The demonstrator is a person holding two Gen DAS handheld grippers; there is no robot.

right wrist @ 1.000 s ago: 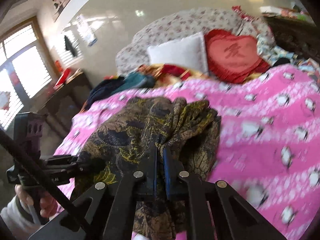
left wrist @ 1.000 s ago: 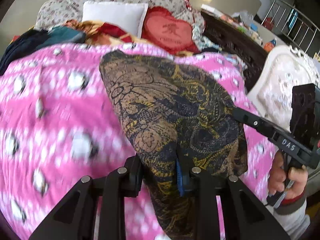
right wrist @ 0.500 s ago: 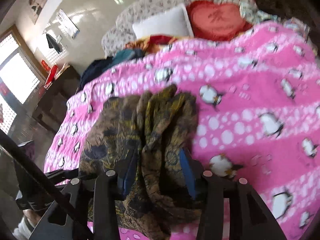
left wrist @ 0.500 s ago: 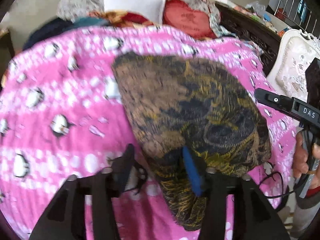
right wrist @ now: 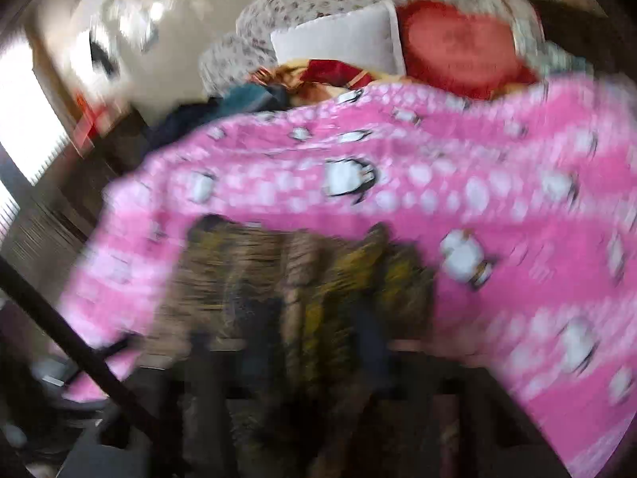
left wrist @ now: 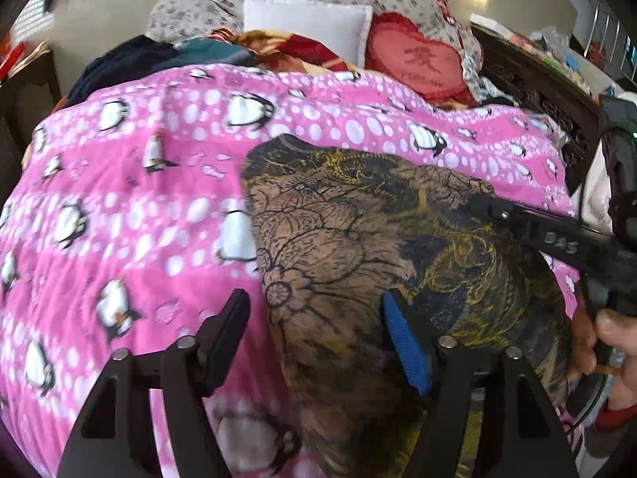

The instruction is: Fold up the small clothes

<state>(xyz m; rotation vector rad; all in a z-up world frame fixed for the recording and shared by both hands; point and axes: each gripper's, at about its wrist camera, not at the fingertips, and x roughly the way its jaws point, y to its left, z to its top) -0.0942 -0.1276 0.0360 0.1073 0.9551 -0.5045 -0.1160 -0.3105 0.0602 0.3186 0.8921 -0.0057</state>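
A brown, black and yellow patterned garment (left wrist: 358,247) lies spread on the pink penguin blanket (left wrist: 131,207). My left gripper (left wrist: 314,330) hangs low over the garment's near left edge. Its jaws are opening: the blue-padded finger (left wrist: 402,342) is over the cloth and the other finger (left wrist: 227,330) over the blanket, neither pressing. The right gripper's black body (left wrist: 557,239) reaches over the garment's right side, held by a person's hand (left wrist: 613,330). In the blurred right wrist view my right gripper (right wrist: 322,342) is closing with bunched garment (right wrist: 254,263) between its jaws.
At the head of the bed are a white pillow (left wrist: 306,28), a red heart cushion (left wrist: 418,63) and a heap of dark and coloured clothes (left wrist: 131,59). Dark carved wooden furniture (left wrist: 529,79) stands along the right side. The blanket's edge drops off at the left (right wrist: 103,279).
Both grippers held the garment up shut a second ago and have since sunk toward the bed. The left has let go and opened wide. The garment now lies flatter on the blanket.
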